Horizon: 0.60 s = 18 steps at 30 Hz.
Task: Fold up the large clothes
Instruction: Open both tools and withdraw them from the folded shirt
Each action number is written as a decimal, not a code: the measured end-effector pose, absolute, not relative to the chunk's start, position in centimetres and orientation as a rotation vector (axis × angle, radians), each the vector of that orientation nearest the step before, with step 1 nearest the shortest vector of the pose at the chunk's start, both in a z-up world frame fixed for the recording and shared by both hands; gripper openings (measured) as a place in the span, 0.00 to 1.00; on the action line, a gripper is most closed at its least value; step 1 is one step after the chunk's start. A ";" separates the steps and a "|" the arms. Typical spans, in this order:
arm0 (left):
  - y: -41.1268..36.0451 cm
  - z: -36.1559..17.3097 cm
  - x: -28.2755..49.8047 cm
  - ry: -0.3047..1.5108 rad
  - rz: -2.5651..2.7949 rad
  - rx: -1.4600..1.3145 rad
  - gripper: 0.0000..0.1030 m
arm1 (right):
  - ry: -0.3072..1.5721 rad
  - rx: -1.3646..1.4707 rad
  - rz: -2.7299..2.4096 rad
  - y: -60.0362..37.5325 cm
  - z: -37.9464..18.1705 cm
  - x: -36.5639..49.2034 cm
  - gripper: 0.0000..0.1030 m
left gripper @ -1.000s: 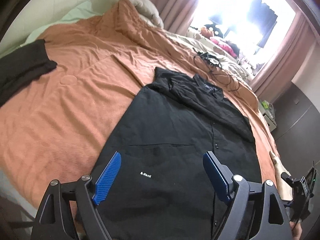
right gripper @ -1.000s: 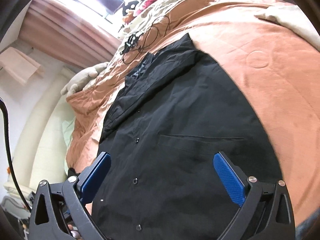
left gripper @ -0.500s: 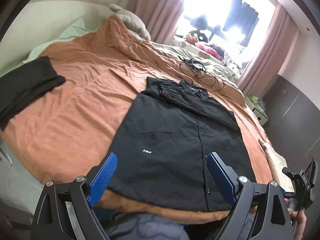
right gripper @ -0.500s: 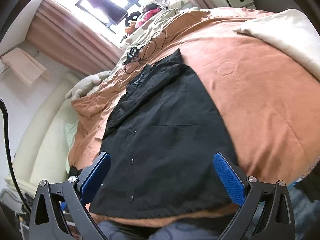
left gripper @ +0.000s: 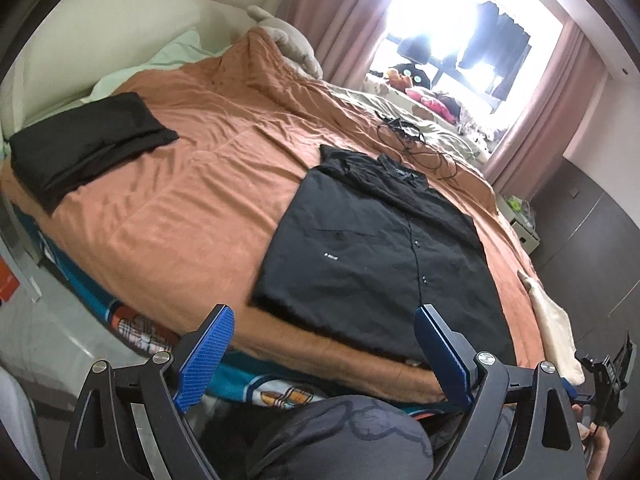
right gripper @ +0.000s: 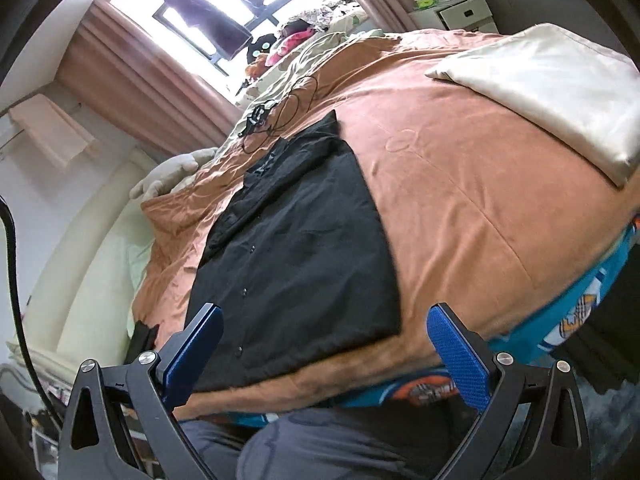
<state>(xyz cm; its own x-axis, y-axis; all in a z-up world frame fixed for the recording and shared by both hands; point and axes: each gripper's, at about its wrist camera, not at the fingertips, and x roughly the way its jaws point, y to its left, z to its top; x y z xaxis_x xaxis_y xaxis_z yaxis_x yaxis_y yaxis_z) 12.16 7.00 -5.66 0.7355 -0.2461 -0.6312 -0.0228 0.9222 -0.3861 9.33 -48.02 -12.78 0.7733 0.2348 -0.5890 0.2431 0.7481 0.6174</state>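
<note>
One black button-front shirt (left gripper: 376, 256), partly folded, is being shown lying flat on the rust-orange bedspread (left gripper: 192, 200); two claws, left (left gripper: 324, 356) and right (right gripper: 324, 344), are being held spread and empty near its hem.

We look from left wrist camera, off foot edge of bed (left gripper: 192, 208), angled down along left gripper (left gripper: 320, 356); black shirt (left gripper: 372, 256) sits beyond fingertips, not close. We look from right wrist camera along right gripper (right gripper: 324, 344), also angled down, view rolled so window (right gripper: 224, 4) lands upper left. We share in both: shirt, orange cover, cable tangle (left gripper: 408, 140), window, knee in grey trousers (right gripper: 320, 444) at bottom edge.
</note>
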 end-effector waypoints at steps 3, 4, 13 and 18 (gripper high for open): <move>7.5 -5.9 11.7 0.739 -0.132 -0.389 0.89 | 0.711 0.747 -0.010 -48.4 -13.5 8.3 1.00; 7.7 -6.0 11.7 0.741 -0.133 -0.390 0.89 | 0.712 0.745 -0.016 -48.5 -13.7 8.2 1.00; 9.4 -8.8 13.9 0.787 -0.125 -0.456 0.89 | 0.739 0.750 0.001 -49.4 -15.7 9.2 1.00; 10.0 -10.5 16.2 0.810 -0.108 -0.493 0.84 | 0.770 0.768 0.013 -49.8 -16.9 11.2 0.92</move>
